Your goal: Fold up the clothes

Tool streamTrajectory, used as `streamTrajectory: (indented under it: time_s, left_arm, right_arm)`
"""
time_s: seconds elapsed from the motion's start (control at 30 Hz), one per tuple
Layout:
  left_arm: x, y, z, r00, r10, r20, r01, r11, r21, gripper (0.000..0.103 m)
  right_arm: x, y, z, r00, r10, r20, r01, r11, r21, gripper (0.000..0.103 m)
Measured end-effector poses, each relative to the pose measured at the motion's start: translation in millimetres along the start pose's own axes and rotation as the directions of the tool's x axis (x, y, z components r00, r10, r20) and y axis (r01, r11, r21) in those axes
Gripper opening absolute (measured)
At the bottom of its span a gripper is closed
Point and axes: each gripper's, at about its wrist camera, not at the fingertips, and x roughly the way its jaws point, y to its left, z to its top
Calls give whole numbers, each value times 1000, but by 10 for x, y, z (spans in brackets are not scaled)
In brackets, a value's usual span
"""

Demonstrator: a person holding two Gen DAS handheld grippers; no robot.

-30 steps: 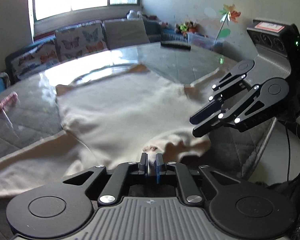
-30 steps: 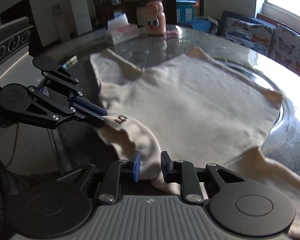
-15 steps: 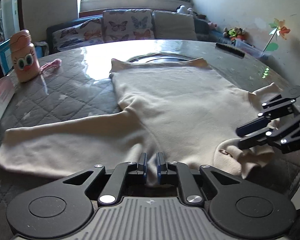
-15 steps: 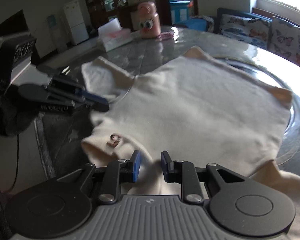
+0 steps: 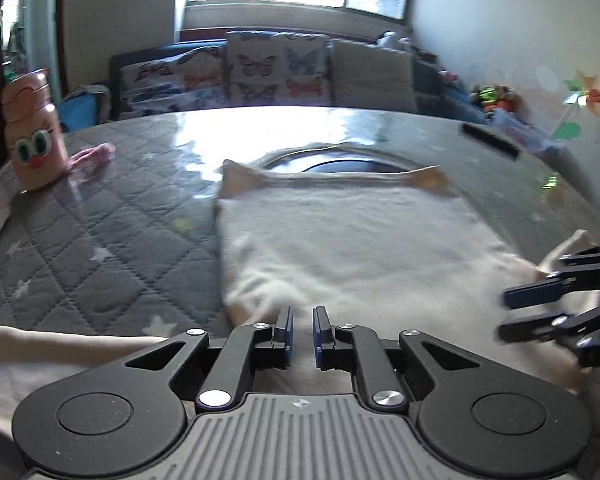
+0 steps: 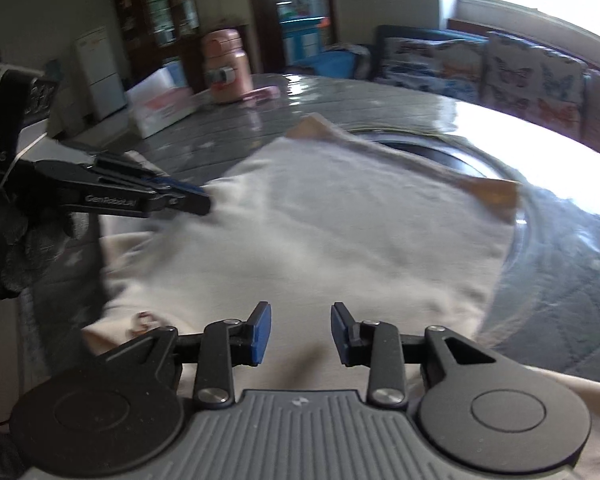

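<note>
A cream long-sleeved top [image 5: 352,240] lies flat on the grey quilted table [image 5: 100,248], hem towards the window, sleeves spread to both sides. It also shows in the right wrist view [image 6: 340,232]. My left gripper [image 5: 302,326] sits low over the near left part of the top, its fingers a narrow gap apart with no cloth pinched between them. My right gripper [image 6: 300,332] is open above the collar area, empty. Each gripper shows in the other's view, the right gripper [image 5: 528,312] at the right and the left gripper [image 6: 196,196] at the left.
A pink cartoon bottle [image 5: 32,140] and a pink strap [image 5: 90,156] stand at the far left of the table, next to a white box [image 6: 160,104]. A black remote [image 5: 490,142] lies at the far right. A sofa with butterfly cushions [image 5: 276,68] is behind the table.
My right gripper has opened wide and let go of the collar. My left gripper's fingers have parted slightly and released the cloth. Both have shifted forward over the top.
</note>
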Motion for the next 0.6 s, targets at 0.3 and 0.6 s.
streamTrajectory:
  time_s: [0.3,0.6]
  left_arm:
    - [-27,139,-54,1000,19,6,-19,999,-30,12]
    - [-78,13,-36,1000,16,18,-16,1000,-3,27]
  right_arm:
    - [-62,-266,-20,998,-56,20,54,996,70,37]
    - [-223,-391,-129,992,-116,43,110,988,112,38]
